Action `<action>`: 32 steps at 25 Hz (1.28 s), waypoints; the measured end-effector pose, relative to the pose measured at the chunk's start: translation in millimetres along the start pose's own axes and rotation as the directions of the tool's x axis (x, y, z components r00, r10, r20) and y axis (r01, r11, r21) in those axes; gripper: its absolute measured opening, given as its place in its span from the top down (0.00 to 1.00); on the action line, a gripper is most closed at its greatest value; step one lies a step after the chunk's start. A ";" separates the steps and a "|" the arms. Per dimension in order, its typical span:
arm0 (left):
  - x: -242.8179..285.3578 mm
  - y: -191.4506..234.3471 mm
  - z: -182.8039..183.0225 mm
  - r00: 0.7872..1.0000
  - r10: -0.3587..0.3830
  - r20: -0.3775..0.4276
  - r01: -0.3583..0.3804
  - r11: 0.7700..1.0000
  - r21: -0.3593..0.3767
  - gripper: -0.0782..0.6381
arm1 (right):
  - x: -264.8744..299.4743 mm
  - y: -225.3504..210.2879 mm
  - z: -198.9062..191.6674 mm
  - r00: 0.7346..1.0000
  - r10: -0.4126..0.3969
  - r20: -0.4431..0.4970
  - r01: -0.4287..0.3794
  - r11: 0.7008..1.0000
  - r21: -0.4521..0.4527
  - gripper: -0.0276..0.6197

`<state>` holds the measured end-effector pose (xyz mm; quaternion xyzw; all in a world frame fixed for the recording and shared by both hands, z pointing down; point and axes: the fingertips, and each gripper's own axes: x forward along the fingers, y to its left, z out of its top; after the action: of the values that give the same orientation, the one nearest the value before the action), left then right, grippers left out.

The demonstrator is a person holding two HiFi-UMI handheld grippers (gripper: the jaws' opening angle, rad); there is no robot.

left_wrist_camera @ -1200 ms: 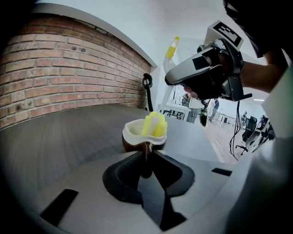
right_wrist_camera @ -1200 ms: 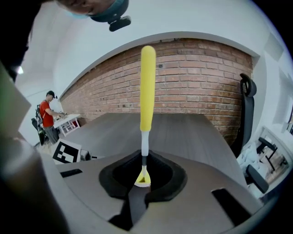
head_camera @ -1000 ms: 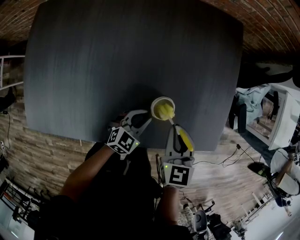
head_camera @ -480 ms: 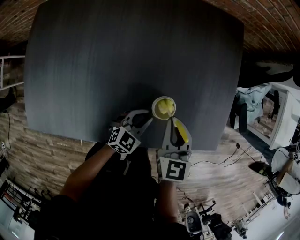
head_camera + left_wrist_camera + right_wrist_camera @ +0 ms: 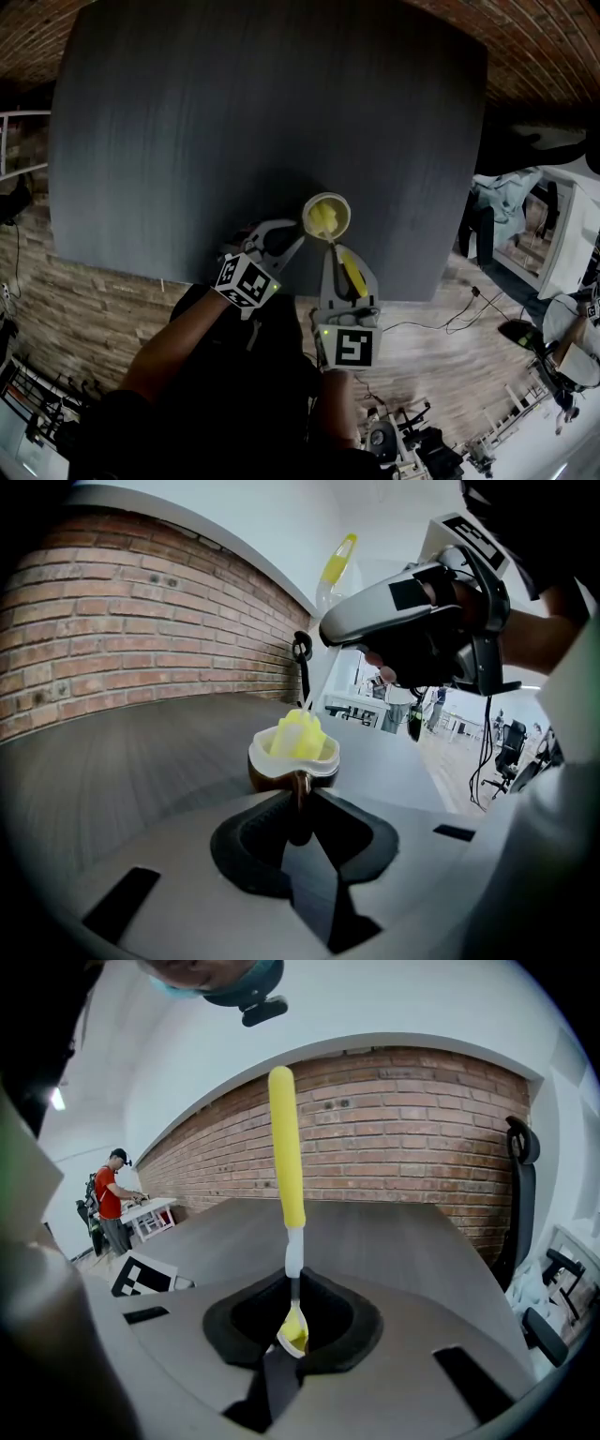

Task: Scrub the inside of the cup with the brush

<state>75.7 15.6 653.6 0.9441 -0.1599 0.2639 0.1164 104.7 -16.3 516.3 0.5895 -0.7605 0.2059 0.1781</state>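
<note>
The left gripper [image 5: 299, 797] clamps the cup [image 5: 281, 766], just beyond its tips.

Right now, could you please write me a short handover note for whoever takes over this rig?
Left hand-held gripper: shut on the cup by its side handle; cup upright at the near side of the table.
Right hand-held gripper: shut on the brush, its yellow grip pointing up.
Done: both things grasped, brush head down in the cup.
Left: scrub the inside; how clean it is cannot be told.
</note>
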 end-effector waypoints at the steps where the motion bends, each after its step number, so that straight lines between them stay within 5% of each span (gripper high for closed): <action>1: 0.0 -0.7 0.1 1.000 -0.001 0.000 0.001 1.000 0.000 0.77 | -2.8 -0.2 -1.1 1.000 0.003 -0.012 -0.003 1.000 -0.007 0.88; 8: -0.7 0.0 1.0 1.000 -0.002 -0.001 0.002 1.000 0.002 0.77 | -9.4 -11.0 -7.1 0.994 -0.064 -0.093 0.053 0.992 -0.116 0.88; 17: -0.6 -0.1 0.4 1.000 -0.008 -0.002 0.008 1.000 0.003 0.77 | -3.7 -19.5 -1.3 0.990 -0.135 -0.039 0.125 0.973 -0.191 0.88; 23: -0.2 0.0 1.0 1.000 -0.011 -0.002 0.011 1.000 0.007 0.77 | 1.3 -21.9 2.5 0.992 -0.126 0.009 0.126 0.987 -0.103 0.88; 32: -2.3 0.7 1.0 1.000 -0.009 0.001 0.009 1.000 0.003 0.77 | 4.5 -2.3 5.2 1.000 -0.010 0.018 0.010 1.000 -0.006 0.88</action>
<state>74.0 15.2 651.6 0.9451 -0.1552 0.2631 0.1161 105.7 -23.2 514.4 0.5945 -0.7598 0.1973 0.1741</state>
